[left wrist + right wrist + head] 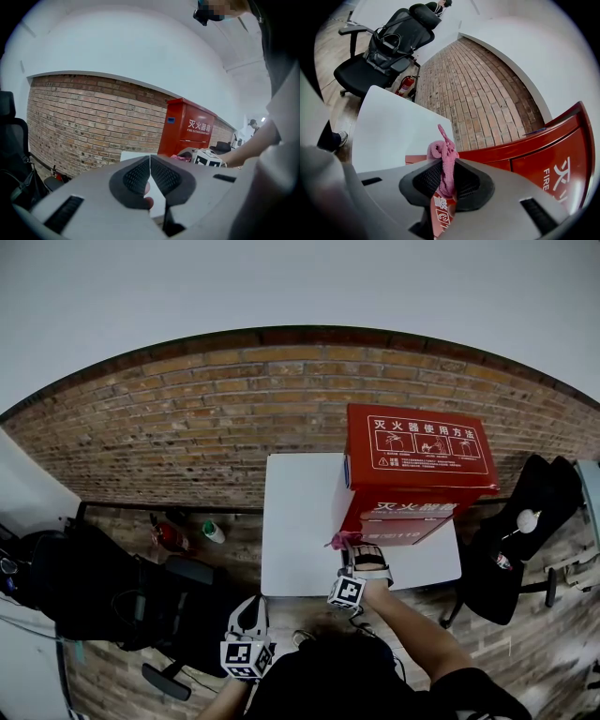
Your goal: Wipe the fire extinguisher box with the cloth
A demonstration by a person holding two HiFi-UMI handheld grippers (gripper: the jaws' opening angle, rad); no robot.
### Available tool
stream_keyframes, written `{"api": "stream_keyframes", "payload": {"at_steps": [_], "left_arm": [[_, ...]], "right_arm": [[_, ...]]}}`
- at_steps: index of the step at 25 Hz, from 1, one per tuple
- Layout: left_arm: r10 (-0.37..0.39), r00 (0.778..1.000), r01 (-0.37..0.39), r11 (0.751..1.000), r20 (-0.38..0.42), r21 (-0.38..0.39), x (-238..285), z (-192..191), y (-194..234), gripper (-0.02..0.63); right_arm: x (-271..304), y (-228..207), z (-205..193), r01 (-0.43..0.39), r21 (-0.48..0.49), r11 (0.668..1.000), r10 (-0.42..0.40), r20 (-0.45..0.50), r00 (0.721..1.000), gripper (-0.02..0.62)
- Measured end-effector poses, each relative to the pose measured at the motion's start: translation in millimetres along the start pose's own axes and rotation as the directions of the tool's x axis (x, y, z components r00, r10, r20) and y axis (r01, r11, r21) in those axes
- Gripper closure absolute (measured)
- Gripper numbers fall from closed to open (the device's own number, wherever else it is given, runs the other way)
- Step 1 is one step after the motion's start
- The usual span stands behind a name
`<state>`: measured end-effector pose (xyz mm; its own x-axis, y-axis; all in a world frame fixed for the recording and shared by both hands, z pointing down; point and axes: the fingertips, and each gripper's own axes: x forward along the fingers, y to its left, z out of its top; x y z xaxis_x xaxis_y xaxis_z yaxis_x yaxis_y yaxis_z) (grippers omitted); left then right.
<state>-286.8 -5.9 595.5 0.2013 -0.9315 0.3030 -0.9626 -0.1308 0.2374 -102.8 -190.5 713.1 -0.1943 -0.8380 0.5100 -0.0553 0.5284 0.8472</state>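
While the right gripper (446, 182) is clamped nearly shut on a bunched pink cloth (442, 157), a tuft of that cloth sticks out past its jaw tips toward the red fire extinguisher box (543, 159). The box rises just ahead of this gripper and to its right, lying on a white table (298, 521). From the head view the tuft sits at the box's nearest lower corner, but whether it touches the metal cannot be told. The left gripper (150, 174) hangs low and well back from the table, jaws pressed together with nothing between them. Little cloth reaches beyond the right jaws, so a hard sweep could probably drag it free. If the tuft folds back, the bare jaw tips might scrape the paint. A strong push could also slide the box across the smooth tabletop. To the right gripper's left lies bare tabletop, giving open room for a stroke. The table's near edge lies just under this gripper. Beyond the table stands a brick wall (187, 418).
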Motion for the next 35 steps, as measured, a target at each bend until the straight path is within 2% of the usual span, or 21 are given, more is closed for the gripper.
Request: {"api": "stream_keyframes", "payload": {"at_steps": [11,22,35], "left_arm": [[-0.030,0.999,0.030,0.999,0.016,0.013,4,11,-12,0.588],[-0.065,0.994,0.059,0.996,0.091,0.068,22,48,-32,0.588],[-0.055,0.991,0.046,0.996,0.118,0.082,36,63,-36,0.588]], "right_arm": [[-20,-34,5,0.055,0.013,0.998,-0.055,0.016,0.998,0.517],[-32,-57,6,0.093,-0.012,0.996,-0.093,0.019,0.995,0.517],[-60,-100,15,0.173,0.023,0.985,-0.174,0.042,0.984,0.517]]}}
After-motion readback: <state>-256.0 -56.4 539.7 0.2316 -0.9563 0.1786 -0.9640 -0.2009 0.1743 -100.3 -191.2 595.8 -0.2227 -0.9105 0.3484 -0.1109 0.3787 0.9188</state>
